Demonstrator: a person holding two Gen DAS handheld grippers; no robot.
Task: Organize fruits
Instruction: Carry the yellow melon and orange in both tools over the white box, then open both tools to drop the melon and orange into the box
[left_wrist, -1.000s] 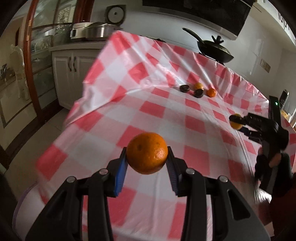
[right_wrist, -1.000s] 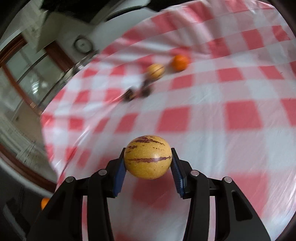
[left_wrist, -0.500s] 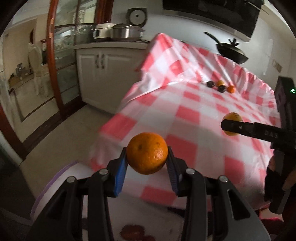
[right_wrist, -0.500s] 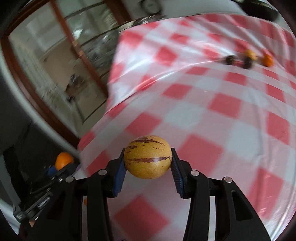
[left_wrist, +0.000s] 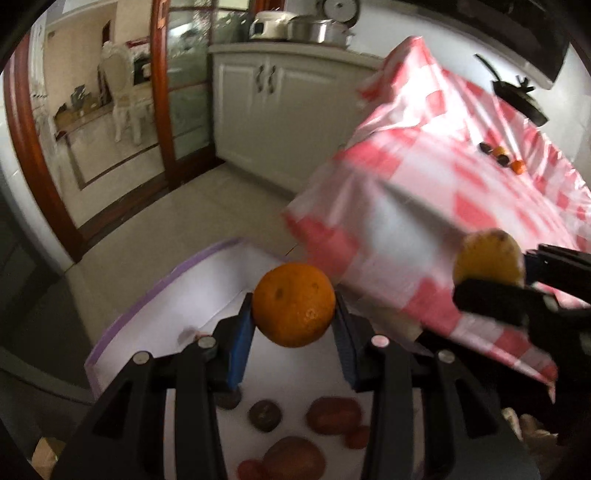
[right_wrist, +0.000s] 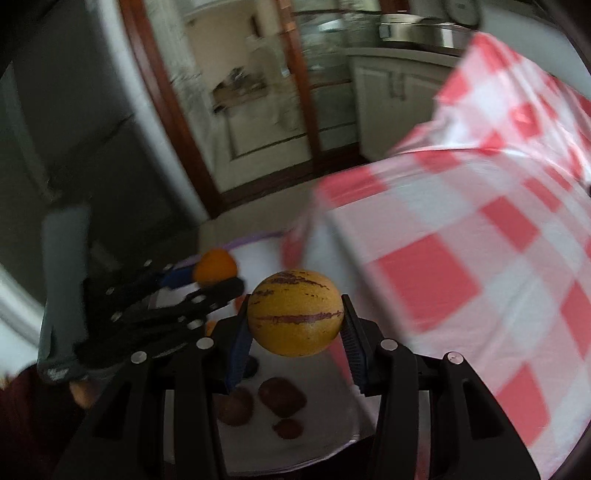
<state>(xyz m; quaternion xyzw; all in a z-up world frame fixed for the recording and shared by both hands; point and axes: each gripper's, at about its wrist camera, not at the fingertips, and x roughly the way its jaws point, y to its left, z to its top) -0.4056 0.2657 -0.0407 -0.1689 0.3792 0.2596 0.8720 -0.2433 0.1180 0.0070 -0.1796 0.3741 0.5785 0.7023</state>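
Now the white tray (left_wrist: 155, 295) fills the lower frame, where earlier only the checked tablecloth (left_wrist: 424, 206) showed. Left gripper (left_wrist: 293, 325) clamps the orange (left_wrist: 293, 304); right gripper (right_wrist: 295, 325) clamps the striped yellow fruit (right_wrist: 294, 312), stripes horizontal.

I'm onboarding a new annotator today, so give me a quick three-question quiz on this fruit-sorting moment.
1. True or false: the left gripper is clamped on a round orange tangerine.
2. What does the right gripper hold? A) a green apple B) a round yellow fruit with purple streaks C) nothing
3. Fill in: below both grippers sits a white bin with a purple rim that already holds several dark ____ fruits.

Key: 1 true; 2 B; 3 reddish-brown.
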